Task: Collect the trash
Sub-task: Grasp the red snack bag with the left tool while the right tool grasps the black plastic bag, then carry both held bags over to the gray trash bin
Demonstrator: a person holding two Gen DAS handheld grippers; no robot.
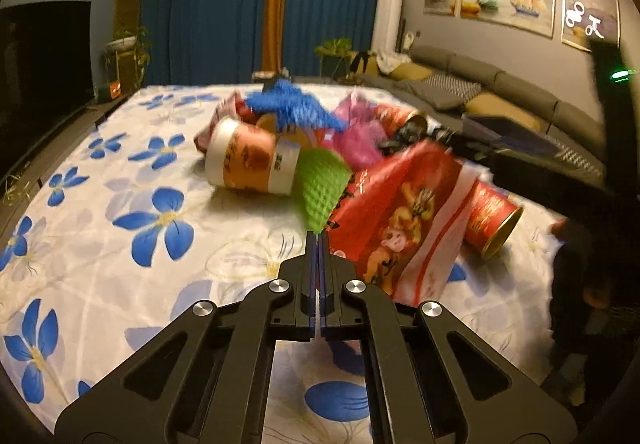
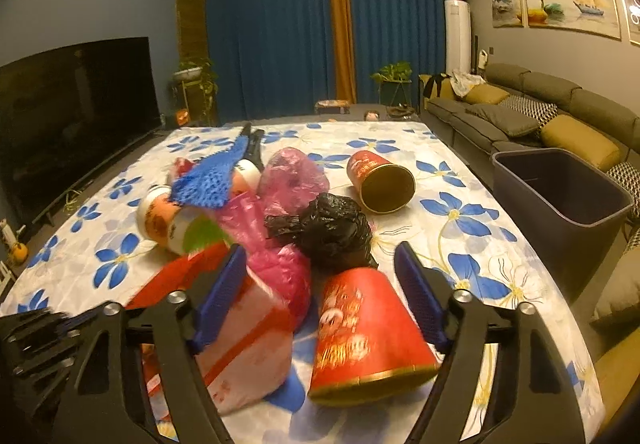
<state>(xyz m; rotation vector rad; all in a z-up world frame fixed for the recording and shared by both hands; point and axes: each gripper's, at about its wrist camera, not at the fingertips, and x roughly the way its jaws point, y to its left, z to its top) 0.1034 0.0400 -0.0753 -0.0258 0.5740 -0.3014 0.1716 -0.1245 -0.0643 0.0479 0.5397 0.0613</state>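
Note:
A heap of trash lies on the flowered tablecloth [image 1: 120, 172]. My left gripper [image 1: 318, 238] is shut on the lower tip of a green foam net [image 1: 320, 184]. Beyond the net lie a paper noodle tub [image 1: 248, 156], a blue foam net [image 1: 292, 108] and a red printed bag [image 1: 400, 220]. My right gripper [image 2: 320, 248] stands open low over the table. Between its blue pads lie a red can [image 2: 368, 336] on its side and a pink-and-white plastic bag [image 2: 248, 356]. A crumpled black bag [image 2: 332, 232] sits just past its fingertips.
A second red can [image 2: 380, 180] and a pink plastic bag [image 2: 292, 176] lie farther back. A dark bin [image 2: 560, 196] stands off the table's right edge, a grey sofa [image 2: 520, 112] behind it. A television [image 2: 76, 104] is on the left.

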